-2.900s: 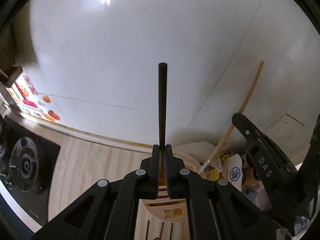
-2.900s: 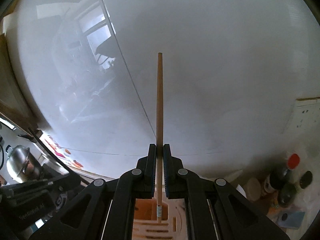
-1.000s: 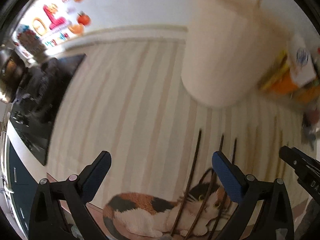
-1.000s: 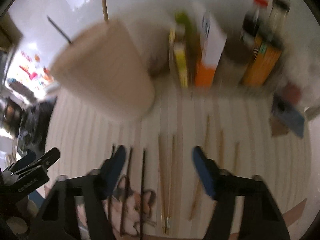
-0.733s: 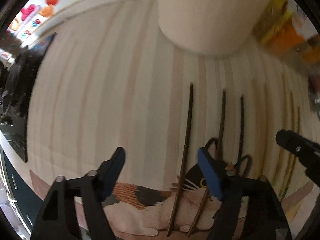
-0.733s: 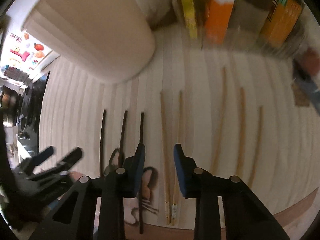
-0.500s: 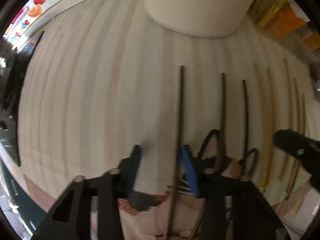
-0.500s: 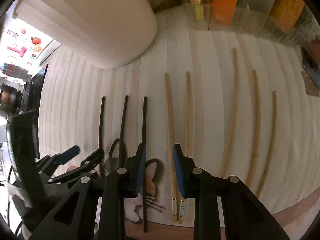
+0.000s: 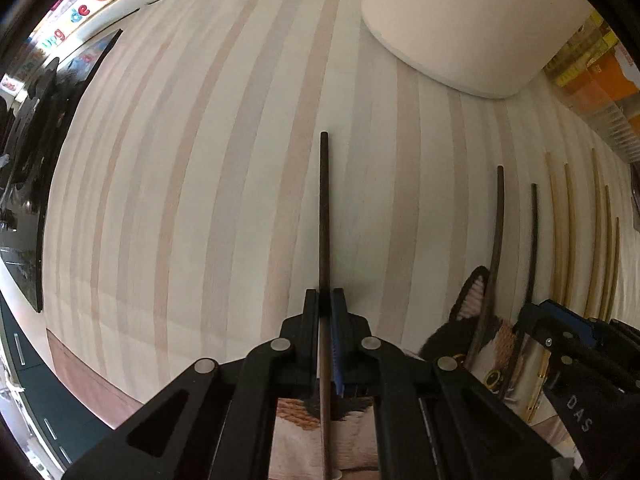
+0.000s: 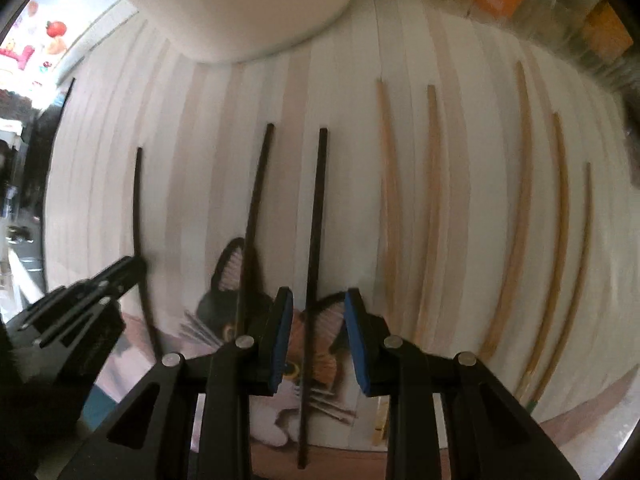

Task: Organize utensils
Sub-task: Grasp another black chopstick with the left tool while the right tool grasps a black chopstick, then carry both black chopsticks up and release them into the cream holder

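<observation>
left wrist view: the left tongs (image 9: 325,300), which were wide apart 1.0 s ago, are now clamped on the leftmost dark chopstick (image 9: 324,208), lying flat on the striped desk (image 9: 200,160) before the cream holder (image 9: 460,20). 2 more dark chopsticks (image 9: 496,216) lie to its right.

right wrist view: the right tongs (image 10: 316,312) are apart, straddling another dark chopstick (image 10: 316,208) over the cat picture (image 10: 240,320); 5 wooden chopsticks (image 10: 390,184) lie further right. judging by this, the next pair is being picked up for the holder.
</observation>
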